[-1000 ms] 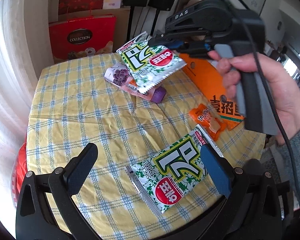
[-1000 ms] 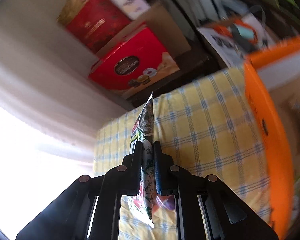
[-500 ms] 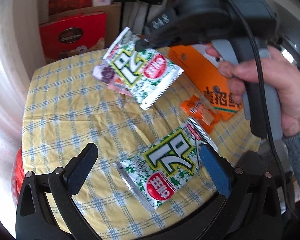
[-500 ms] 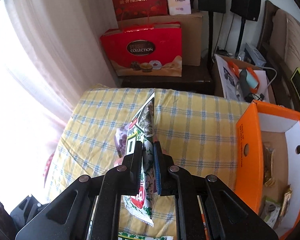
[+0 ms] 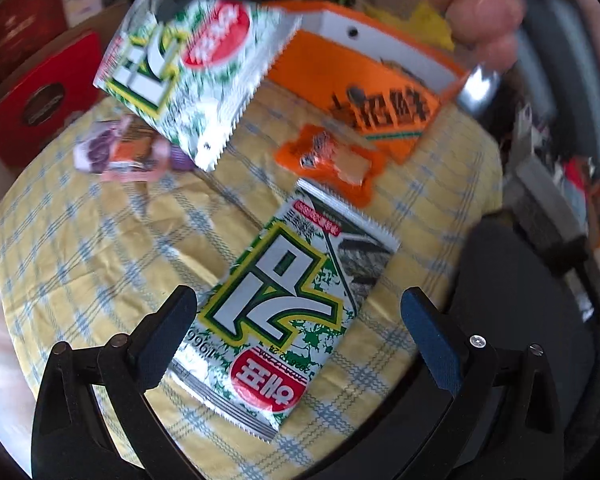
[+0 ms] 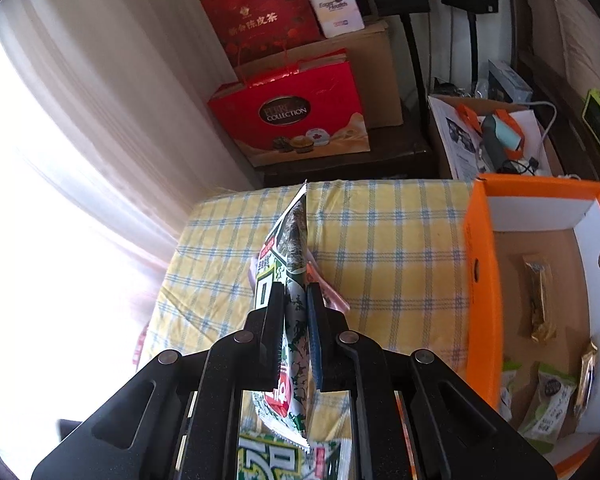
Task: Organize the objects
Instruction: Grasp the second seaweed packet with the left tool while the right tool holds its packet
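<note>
My right gripper is shut on a green-and-white seaweed snack packet and holds it edge-on, high above the yellow checked tablecloth. The same held packet shows in the left wrist view, hanging in the air. My left gripper is open, its fingers on either side of a second seaweed packet that lies flat on the cloth. An orange box with several snacks inside stands at the right. An orange wrapped snack and a pink-purple packet lie on the cloth.
Red gift bags and cardboard boxes stand behind the table. A white curtain hangs at the left. A side table with papers and cables is at the back right. The table's near edge drops off at the right in the left wrist view.
My right gripper has lifted the held packet higher and toward the orange box. My left gripper has moved closer over the lying packet, which now sits between its fingers.
</note>
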A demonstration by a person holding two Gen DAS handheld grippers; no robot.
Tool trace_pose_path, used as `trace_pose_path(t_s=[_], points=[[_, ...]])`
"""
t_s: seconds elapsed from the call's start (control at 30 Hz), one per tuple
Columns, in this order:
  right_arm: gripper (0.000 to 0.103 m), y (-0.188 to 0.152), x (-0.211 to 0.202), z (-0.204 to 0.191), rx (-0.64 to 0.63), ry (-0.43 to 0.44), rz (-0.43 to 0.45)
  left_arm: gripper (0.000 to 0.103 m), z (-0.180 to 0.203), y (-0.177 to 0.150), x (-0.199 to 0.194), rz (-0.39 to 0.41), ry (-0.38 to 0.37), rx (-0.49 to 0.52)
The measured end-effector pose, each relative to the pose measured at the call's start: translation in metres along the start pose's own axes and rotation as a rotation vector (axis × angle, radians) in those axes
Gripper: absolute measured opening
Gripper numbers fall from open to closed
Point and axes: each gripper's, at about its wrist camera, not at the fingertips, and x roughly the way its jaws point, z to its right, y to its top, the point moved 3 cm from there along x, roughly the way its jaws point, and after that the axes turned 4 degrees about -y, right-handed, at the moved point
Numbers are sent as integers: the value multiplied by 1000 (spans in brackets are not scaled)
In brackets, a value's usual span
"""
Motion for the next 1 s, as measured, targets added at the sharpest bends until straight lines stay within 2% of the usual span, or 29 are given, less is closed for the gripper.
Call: trace_pose_path(t_s=[0.1, 0.4, 0.47, 0.67, 0.77, 0.87, 1.0], points=[[9, -2, -13, 8, 18, 16, 12, 102, 1, 1, 11, -34, 22, 27], [10, -9, -41, 26, 47, 40, 31, 102, 0, 7, 28, -58, 36, 15], [9, -11, -44, 29, 51, 40, 35, 94, 2, 6, 31, -60, 53, 24], [10, -16, -49, 39, 77, 49, 39, 78, -1, 4, 21, -7, 48, -10], [10, -17, -55, 42, 89, 68, 47, 76, -10, 6, 12, 32, 61, -66], [9, -19, -64, 46, 95, 76, 63, 75, -17, 9, -6, 106, 58, -139], [10, -20, -75, 56, 105, 66, 86, 75, -30, 14, -27, 175, 94, -263]])
